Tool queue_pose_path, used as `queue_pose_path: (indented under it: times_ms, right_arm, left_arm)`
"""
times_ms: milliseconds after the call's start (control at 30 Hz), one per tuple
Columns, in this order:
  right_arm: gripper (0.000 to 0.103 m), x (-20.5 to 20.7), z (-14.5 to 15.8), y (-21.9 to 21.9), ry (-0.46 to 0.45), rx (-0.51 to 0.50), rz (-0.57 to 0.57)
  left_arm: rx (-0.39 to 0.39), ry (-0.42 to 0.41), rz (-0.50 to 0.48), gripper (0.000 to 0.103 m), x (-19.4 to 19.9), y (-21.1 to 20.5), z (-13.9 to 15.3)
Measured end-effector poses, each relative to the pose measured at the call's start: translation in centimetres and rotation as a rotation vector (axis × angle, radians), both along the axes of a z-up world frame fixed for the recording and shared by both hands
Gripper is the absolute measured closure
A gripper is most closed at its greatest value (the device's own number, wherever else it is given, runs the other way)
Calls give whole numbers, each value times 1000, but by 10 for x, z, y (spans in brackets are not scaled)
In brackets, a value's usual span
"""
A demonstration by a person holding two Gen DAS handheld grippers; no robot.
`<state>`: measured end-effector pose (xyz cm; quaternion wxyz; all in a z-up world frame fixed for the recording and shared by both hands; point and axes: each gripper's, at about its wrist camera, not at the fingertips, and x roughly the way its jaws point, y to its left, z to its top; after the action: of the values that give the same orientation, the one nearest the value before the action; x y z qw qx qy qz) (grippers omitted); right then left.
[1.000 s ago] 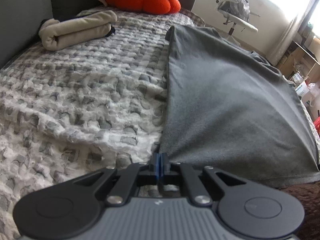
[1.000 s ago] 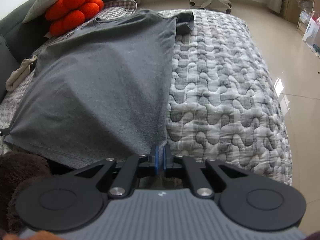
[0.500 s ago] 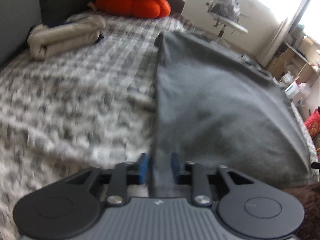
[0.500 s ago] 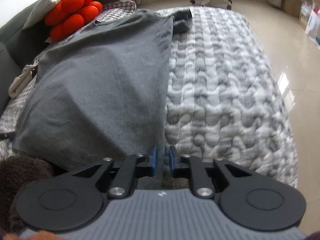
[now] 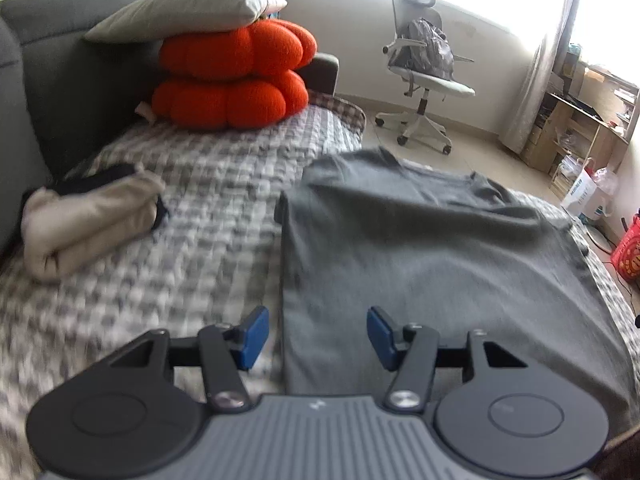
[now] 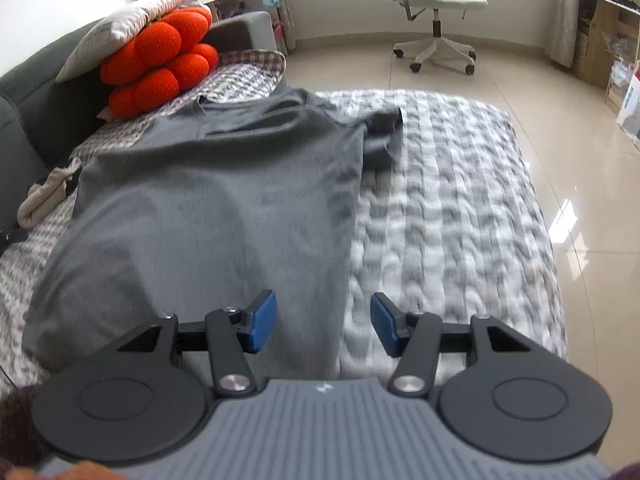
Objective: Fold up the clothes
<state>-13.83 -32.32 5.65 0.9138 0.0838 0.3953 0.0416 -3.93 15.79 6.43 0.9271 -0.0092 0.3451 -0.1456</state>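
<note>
A grey T-shirt lies flat on the quilted bed cover, collar at the far end. My left gripper hovers above the shirt's near left edge, its jaws opening, blue pads clear of the cloth. In the right wrist view the same grey T-shirt spreads over the bed, one sleeve bunched at the far right. My right gripper hangs above the shirt's near right edge, its jaws opening too, nothing pressed between them.
A folded beige garment lies at the left by the grey sofa back. Orange cushions under a pale pillow sit at the bed's far end. An office chair stands on the tiled floor; shelves and boxes line the right wall.
Both grippers let go of the shirt's near corners and their jaws spread apart. Both have lifted and tipped up, so more of the room shows. The shirt has settled flat.
</note>
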Motion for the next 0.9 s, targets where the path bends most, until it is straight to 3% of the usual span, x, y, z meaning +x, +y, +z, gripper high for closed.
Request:
queue_pose_path:
  times_ms: [433, 900]
  right_arm:
    - [47, 93, 28, -11, -86, 5, -15]
    - [47, 180, 13, -10, -72, -23, 19]
  left_arm:
    - [76, -13, 0, 47, 111, -45, 8]
    - [151, 10, -8, 47, 208, -88, -7]
